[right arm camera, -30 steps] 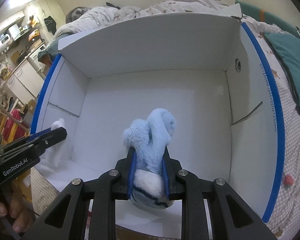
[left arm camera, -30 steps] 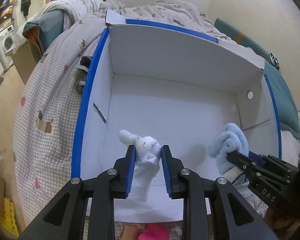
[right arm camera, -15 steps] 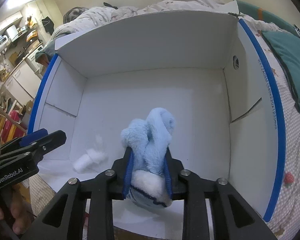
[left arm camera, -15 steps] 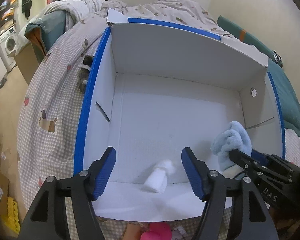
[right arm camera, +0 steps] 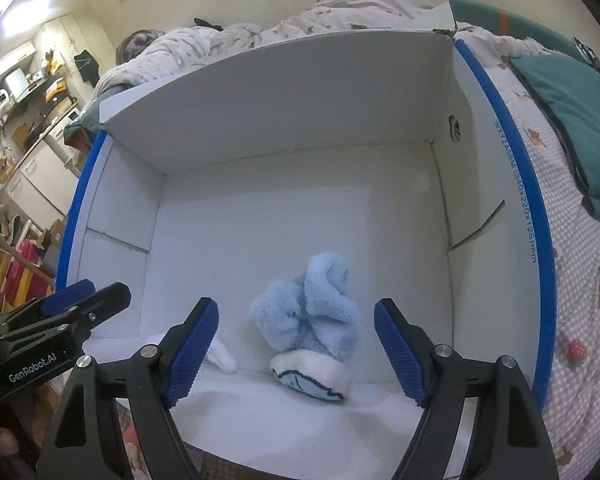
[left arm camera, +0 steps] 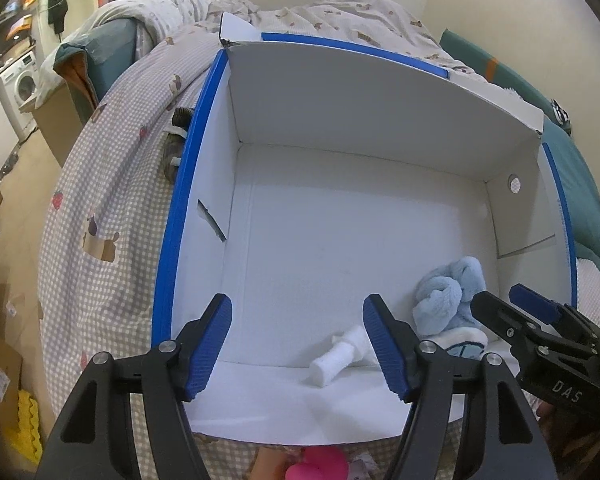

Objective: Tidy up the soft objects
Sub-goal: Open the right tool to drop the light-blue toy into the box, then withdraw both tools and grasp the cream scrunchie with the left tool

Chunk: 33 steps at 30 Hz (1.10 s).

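Both soft items have dropped from the pads onto the white cardboard floor of the blue-rimmed box [right arm camera: 504, 168] on the checked quilt [left arm camera: 112, 200]. Left tool [left arm camera: 297, 338] stands spread, pinching nothing; a small white rolled cloth [left arm camera: 340, 354] lies below it. Right tool [right arm camera: 296, 346] is opening, its ridged blue pads clear of the fluffy light-blue plush [right arm camera: 312, 312], slumped near the front wall.

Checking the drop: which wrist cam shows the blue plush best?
Right wrist: the blue plush sits centred on the box floor, whole, between the opening right gripper pads, untouched. Left wrist shows it only at the right edge, partly behind the right gripper's finger.
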{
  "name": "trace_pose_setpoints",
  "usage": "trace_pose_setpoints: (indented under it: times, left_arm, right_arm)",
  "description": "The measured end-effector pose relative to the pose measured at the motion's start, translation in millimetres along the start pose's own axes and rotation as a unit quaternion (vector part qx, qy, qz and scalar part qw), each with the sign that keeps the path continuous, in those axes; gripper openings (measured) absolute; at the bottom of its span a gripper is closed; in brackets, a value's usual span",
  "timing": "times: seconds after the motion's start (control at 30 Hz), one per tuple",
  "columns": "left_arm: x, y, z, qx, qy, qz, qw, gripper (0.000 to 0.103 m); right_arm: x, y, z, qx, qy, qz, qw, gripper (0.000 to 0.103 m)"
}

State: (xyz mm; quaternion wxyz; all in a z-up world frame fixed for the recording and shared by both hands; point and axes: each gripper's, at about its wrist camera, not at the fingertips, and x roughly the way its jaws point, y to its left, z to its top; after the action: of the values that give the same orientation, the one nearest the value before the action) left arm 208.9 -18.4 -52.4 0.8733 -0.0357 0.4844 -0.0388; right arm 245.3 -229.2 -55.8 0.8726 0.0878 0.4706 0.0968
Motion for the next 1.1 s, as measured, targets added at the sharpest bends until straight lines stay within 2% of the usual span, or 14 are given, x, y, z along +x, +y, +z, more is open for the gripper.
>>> trace_pose_setpoints:
  times: [0.1, 0.17, 0.33, 0.57, 0.8, 1.1]
  left_arm:
    - [0, 0, -1, 0.002, -0.001, 0.002, 1.0000, 0.065]
    - [-1, 0, 0, 0.002, -0.002, 0.003, 1.0000, 0.065]
    - [-3, -1, -1, 0.005, -0.008, 0.005, 0.9999, 0.065]
    - [-7, 2, 1, -0.005, -0.005, -0.005, 1.0000, 0.065]
    - [-35, 17, 1, -0.030, -0.027, -0.006, 0.9992, 0.065]
    - [-72, 41, -8, -0.051, -0.038, 0.007, 0.9979, 0.065]
  right_arm:
    - [-1, 0, 0, 0.001, -0.004, 0.004, 1.000, 0.087]
    - [-4, 0, -1, -0.001, -0.011, 0.006, 1.000, 0.101]
    - [-15, 1, 2, -0.003, -0.038, 0.004, 0.999, 0.101]
    - [-19, -6, 6, 0.006, -0.047, -0.011, 0.999, 0.101]
    - [-35, -9, 5, 0.005, -0.061, -0.016, 0.998, 0.101]
    - [-65, 5, -2, -0.010, -0.058, 0.000, 0.998, 0.101]
